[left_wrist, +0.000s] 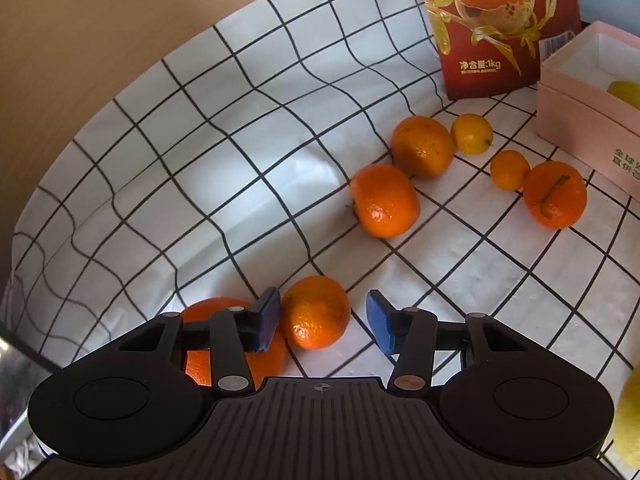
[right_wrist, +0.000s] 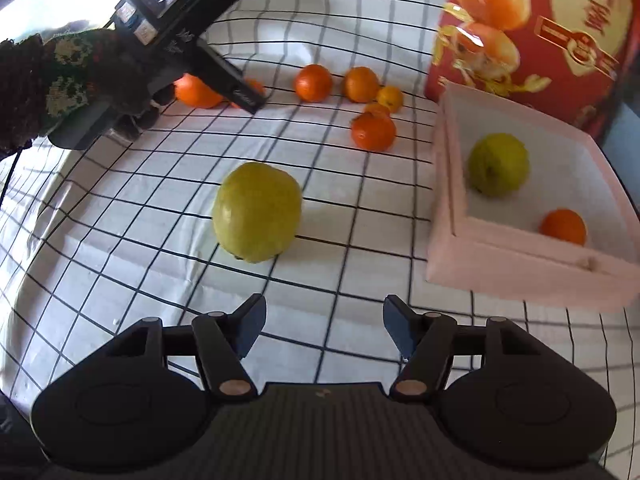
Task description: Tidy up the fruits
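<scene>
White cloth with a black grid [right_wrist: 360, 208] covers the tabletop [left_wrist: 480, 280], and it rides up at the back against a plain tan wall [left_wrist: 80, 40]. A red fruit bag [right_wrist: 540, 40] stands at the far side, with a pink box [right_wrist: 520, 268] right in front of it. The box is where the fruit goes: it already holds one green fruit [right_wrist: 498, 164] and one small orange [right_wrist: 564, 226]. The left gripper [left_wrist: 322, 320] is low over the cloth, with its fingers [left_wrist: 266, 318] partly open around an orange [left_wrist: 316, 312]. One finger is right beside the orange and the other is apart from it, so the orange is not squeezed yet. Another orange [left_wrist: 208, 360] lies partly hidden under the gripper. More oranges [left_wrist: 386, 200] lie loose further back, near the box. The right gripper [right_wrist: 324, 328] has its fingers open with nothing between them. It points at a big green fruit [right_wrist: 256, 212] lying alone on the cloth, likely the next one it picks. A knitted sleeve [right_wrist: 48, 88] shows behind the left gripper.
</scene>
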`<state>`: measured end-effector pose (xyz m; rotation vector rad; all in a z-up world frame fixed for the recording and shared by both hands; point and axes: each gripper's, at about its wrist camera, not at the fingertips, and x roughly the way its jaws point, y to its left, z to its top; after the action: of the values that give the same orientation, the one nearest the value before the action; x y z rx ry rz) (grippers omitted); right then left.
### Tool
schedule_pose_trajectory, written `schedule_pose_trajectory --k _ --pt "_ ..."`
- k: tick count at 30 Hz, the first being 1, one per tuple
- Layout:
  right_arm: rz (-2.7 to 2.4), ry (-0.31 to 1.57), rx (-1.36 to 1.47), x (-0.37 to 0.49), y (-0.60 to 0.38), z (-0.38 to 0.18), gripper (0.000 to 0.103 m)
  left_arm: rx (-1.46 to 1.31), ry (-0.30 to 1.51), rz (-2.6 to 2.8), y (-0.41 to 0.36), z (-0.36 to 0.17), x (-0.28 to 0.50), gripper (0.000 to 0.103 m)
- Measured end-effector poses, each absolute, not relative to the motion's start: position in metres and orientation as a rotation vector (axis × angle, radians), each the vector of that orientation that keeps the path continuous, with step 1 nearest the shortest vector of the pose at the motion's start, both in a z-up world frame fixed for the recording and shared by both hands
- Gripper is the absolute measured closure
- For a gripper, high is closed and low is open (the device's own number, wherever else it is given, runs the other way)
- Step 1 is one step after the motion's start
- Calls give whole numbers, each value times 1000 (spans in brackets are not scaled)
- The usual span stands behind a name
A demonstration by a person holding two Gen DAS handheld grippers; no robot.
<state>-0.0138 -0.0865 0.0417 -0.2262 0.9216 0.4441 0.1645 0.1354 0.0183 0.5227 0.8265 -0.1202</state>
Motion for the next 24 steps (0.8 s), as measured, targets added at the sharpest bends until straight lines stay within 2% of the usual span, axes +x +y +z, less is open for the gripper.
schedule_pose_trajectory --k 1,3,8,10,12,18,22,24 --pt "437 924 -216 -14 -90 42 37 551 829 -127 134 18 165 51" --pt "424 929 -201 -15 -95 41 37 621 827 -128 130 16 162 60" --pt "410 933 -177 -20 -103 41 37 605 833 -122 130 20 150 65" --pt "407 935 -170 -22 -105 41 37 572 829 -114 131 25 141 71" --pt "405 938 -161 -24 -107 40 37 522 819 -112 133 30 131 82" --pt "421 949 -144 -28 -108 40 37 151 894 -184 157 42 100 81" --pt "429 932 -152 -34 -108 43 36 -60 827 -146 176 51 74 78" --pt "428 925 -145 -36 -109 44 31 -123 786 -99 184 54 63 78"
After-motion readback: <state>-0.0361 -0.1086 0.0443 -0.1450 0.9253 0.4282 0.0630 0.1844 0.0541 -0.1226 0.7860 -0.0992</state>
